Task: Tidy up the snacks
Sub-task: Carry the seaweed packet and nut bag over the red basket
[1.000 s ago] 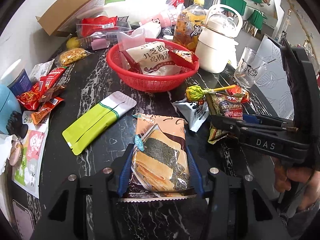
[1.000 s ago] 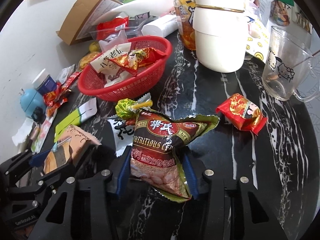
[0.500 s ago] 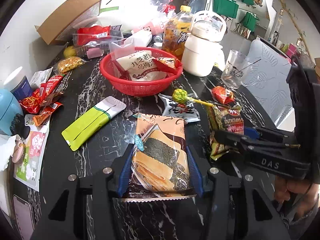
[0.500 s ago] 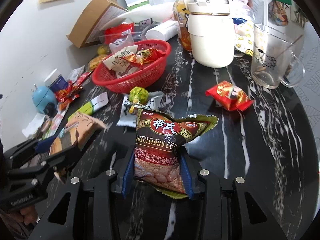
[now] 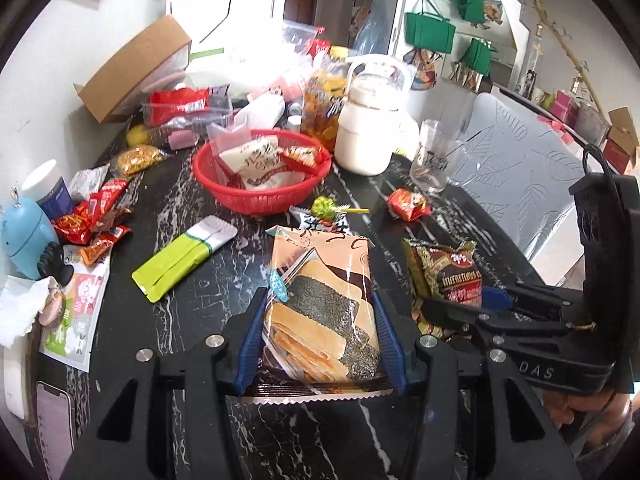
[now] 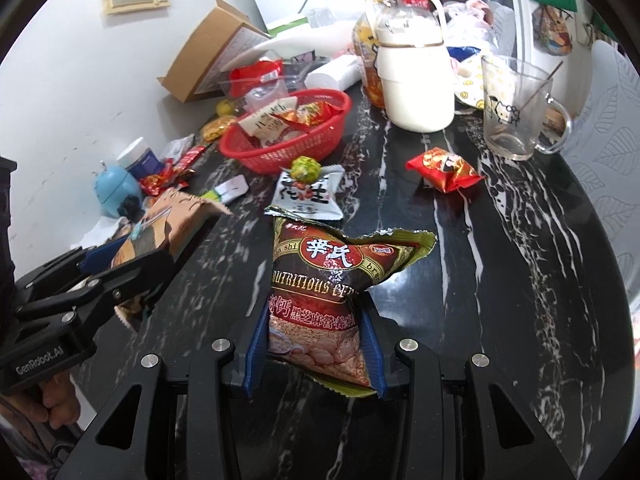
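Observation:
My left gripper (image 5: 320,336) is shut on an orange seaweed-cracker packet (image 5: 320,300), held above the black marble table (image 5: 200,280). In the right wrist view that packet (image 6: 176,220) shows at the left. My right gripper (image 6: 314,340) is shut on a dark red and green cereal bag (image 6: 320,292), also lifted; the same cereal bag (image 5: 448,272) appears at the right of the left wrist view. A red basket (image 5: 260,196) with several snack packets stands farther back on the table; the basket (image 6: 288,140) is also in the right wrist view.
Loose on the table lie a green-and-white sachet (image 5: 180,256), a lollipop (image 5: 324,208) on a white peanut packet (image 6: 308,196), and a red candy packet (image 6: 444,168). A white kettle (image 6: 412,80), glass mug (image 6: 512,108), juice bottle (image 5: 324,104) and cardboard box (image 5: 136,68) crowd the back. Blue toy (image 5: 24,236) at left.
Both grippers have pulled back and risen with their packets, so the basket and table clutter look smaller and farther. The lollipop and peanut packet stayed on the table.

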`<action>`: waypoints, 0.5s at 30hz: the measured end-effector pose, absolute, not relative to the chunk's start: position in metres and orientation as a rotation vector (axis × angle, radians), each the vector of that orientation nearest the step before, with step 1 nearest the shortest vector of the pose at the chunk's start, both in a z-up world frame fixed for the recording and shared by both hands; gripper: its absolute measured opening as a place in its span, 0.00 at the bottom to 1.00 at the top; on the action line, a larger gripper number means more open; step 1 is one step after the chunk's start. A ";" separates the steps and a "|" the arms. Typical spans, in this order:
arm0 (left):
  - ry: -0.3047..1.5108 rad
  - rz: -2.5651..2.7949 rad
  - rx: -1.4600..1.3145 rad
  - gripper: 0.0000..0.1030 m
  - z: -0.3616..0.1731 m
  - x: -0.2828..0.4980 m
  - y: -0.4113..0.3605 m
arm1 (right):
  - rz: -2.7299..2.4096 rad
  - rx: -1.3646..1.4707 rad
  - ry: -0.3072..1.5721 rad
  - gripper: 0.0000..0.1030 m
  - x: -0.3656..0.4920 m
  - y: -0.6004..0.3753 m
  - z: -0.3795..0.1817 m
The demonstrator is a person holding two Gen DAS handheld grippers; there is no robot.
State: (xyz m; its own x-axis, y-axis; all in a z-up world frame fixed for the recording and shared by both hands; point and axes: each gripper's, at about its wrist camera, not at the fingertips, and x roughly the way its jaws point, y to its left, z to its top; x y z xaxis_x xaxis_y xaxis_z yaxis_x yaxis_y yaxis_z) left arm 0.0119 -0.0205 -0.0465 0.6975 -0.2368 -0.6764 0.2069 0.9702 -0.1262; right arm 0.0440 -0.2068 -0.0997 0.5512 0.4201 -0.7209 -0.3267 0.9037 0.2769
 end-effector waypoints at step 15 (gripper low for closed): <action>0.611 -0.269 -0.037 0.49 0.003 0.013 -0.017 | 0.503 0.084 0.760 0.39 0.038 -0.196 -0.049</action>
State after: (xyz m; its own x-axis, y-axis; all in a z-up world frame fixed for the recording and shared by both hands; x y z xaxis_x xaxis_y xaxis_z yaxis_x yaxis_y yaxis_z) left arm 0.0129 -0.0169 0.0034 0.7857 -0.2601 -0.5613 0.2383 0.9645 -0.1134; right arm 0.0377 -0.1962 -0.0494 0.6131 0.4654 -0.6384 -0.4056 0.8789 0.2512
